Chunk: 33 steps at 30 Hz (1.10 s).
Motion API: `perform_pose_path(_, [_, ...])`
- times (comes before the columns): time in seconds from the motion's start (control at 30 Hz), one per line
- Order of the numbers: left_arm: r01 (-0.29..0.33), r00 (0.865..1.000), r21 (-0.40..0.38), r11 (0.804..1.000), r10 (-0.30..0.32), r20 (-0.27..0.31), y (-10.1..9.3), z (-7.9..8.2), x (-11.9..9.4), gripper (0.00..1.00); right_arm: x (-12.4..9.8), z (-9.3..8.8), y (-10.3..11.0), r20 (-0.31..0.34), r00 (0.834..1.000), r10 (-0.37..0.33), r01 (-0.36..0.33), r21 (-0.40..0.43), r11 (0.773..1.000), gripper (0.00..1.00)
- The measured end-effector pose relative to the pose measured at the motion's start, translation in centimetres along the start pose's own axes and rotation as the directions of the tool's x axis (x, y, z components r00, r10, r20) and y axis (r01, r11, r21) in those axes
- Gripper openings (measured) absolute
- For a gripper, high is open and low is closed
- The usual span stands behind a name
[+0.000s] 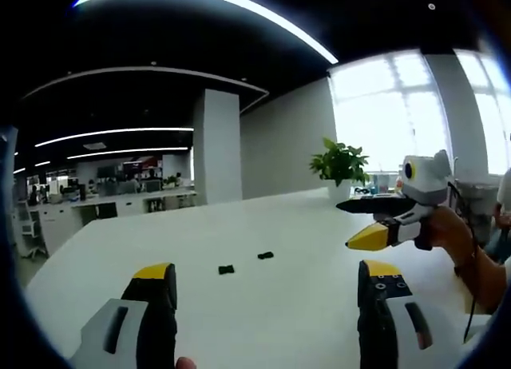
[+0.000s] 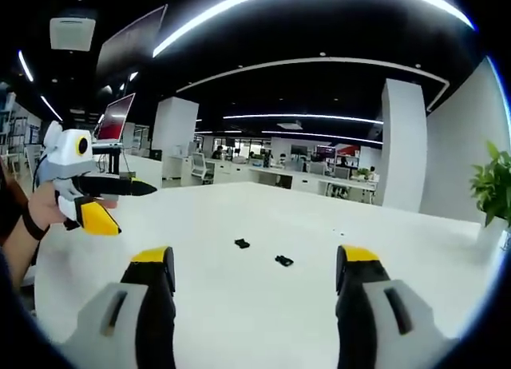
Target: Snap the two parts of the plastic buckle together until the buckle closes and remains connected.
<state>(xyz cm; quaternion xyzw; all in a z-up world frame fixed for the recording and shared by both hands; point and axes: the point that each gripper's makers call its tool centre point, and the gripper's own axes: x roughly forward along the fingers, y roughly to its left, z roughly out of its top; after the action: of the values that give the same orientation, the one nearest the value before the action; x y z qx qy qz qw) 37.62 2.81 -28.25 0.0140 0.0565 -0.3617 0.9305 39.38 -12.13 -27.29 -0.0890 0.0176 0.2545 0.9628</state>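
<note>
The two black buckle parts (image 1: 226, 269) (image 1: 265, 255) lie a little apart on the white tabletop (image 1: 263, 225), out in front of both tools. The left hand-held gripper (image 1: 267, 285) and the right hand-held gripper (image 2: 251, 269) are both wide open and hold nothing. The parts are tiny, so a pinch could slip or push one away. There is lots of bare room around them; the edges and the plant (image 1: 339, 163) are far off
</note>
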Motion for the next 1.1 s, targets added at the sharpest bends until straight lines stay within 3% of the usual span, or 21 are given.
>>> perform_pose_path(0.53, [-0.001, 1.000, -0.013, 1.000, 0.000, -0.014, 0.8, -0.5, 0.9, 0.95, 1.3, 0.2, -0.3, 0.010, 1.000, 0.014, -0.014, 0.042, 0.999, 0.82])
perform_pose_path(1.1, [0.005, 1.000, -0.020, 1.000, -0.005, -0.019, 1.3, -0.3, 2.0, 0.95, 1.9, 1.1, -1.1, 0.018, 1.000, -0.007, 0.007, 0.013, 1.000, 0.82])
